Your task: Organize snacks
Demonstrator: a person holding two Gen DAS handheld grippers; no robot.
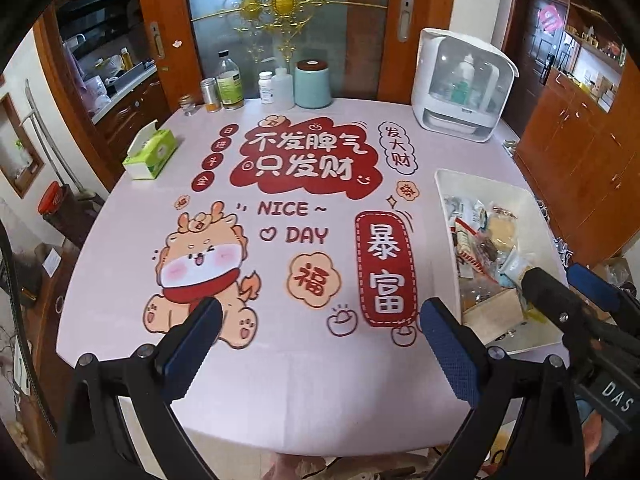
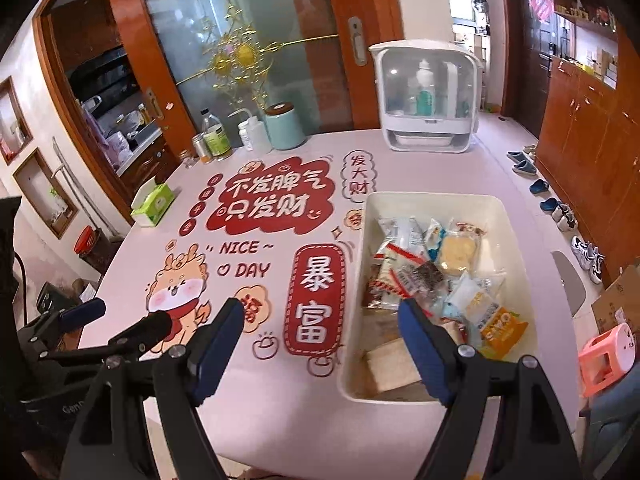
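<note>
Both grippers hover above the near edge of the pink printed tablecloth (image 1: 304, 360). Left gripper (image 1: 320, 344): jaws wide apart, empty. Right gripper (image 2: 324, 344): jaws wide apart, empty, its right finger over the white bin (image 2: 516, 248) of wrapped snacks (image 2: 444, 276) at right. Far side: green tissue box (image 1: 150, 154), bottles, teal canister (image 1: 313, 84).
</note>
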